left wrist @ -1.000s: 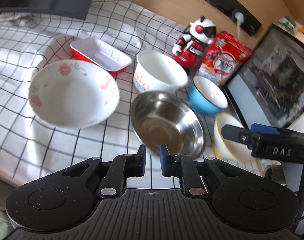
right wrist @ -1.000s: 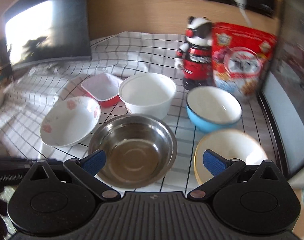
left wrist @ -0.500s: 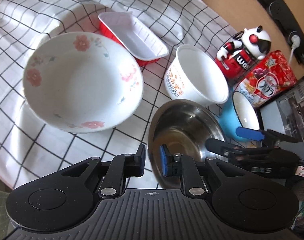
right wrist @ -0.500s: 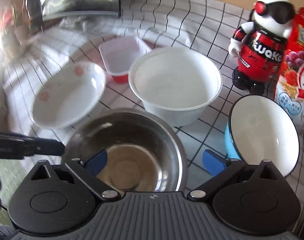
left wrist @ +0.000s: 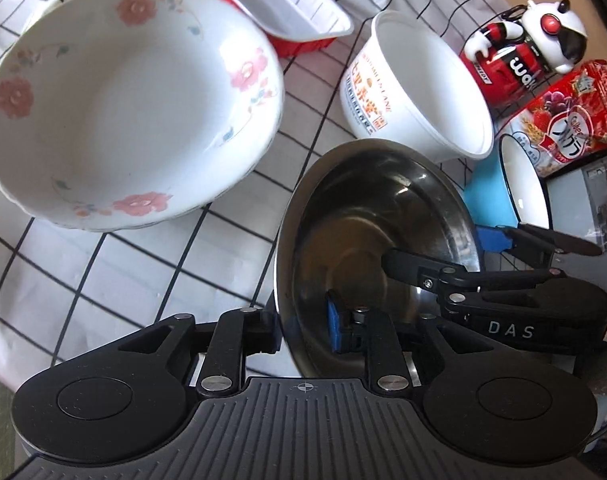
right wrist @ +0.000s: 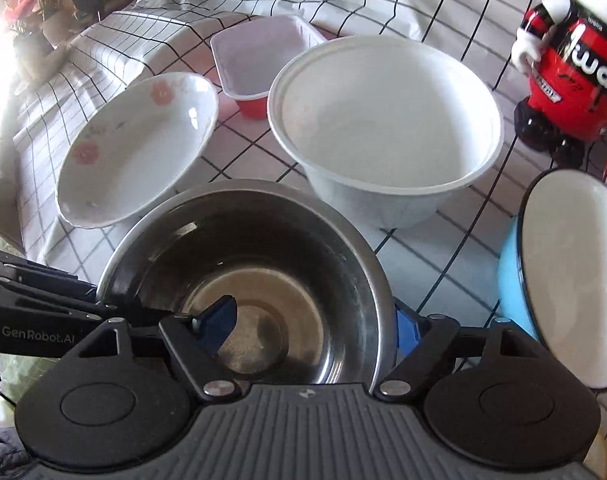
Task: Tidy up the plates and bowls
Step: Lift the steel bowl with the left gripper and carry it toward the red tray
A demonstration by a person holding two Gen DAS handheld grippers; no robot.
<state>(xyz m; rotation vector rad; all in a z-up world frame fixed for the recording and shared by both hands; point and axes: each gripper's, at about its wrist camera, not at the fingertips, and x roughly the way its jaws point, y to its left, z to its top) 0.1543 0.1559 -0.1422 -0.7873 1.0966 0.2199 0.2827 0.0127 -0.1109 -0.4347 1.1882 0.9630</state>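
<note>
The table [left wrist: 103, 264], under a black-checked white cloth, carries every dish separately; nothing is stacked yet, so the sorting looks barely begun. Taking the steel bowl [left wrist: 375, 216] as the landmark: the flowered bowl [left wrist: 131, 108] is the largest piece and sits to its left in the left wrist view, near but apart. The white paper bowl [left wrist: 419, 88] stands just behind the steel bowl, the blue bowl [left wrist: 515, 184] just to its right, and the red tray [left wrist: 287, 12] farther back, beyond the flowered bowl. A toy robot [left wrist: 523, 52] and a red snack bag [left wrist: 571, 112] stand behind the blue bowl.

Both grippers straddle the steel bowl's rim. The left gripper [left wrist: 303, 320] has one finger outside the near-left wall and one inside; its jaws have just been opening and stand released, not pinching. The right gripper [right wrist: 315, 320] has a pad inside and a pad outside the right wall; its jaws have just been closing but are not yet clenched. By my reading, the step in hand is grasping this bowl; all nesting remains.
</note>
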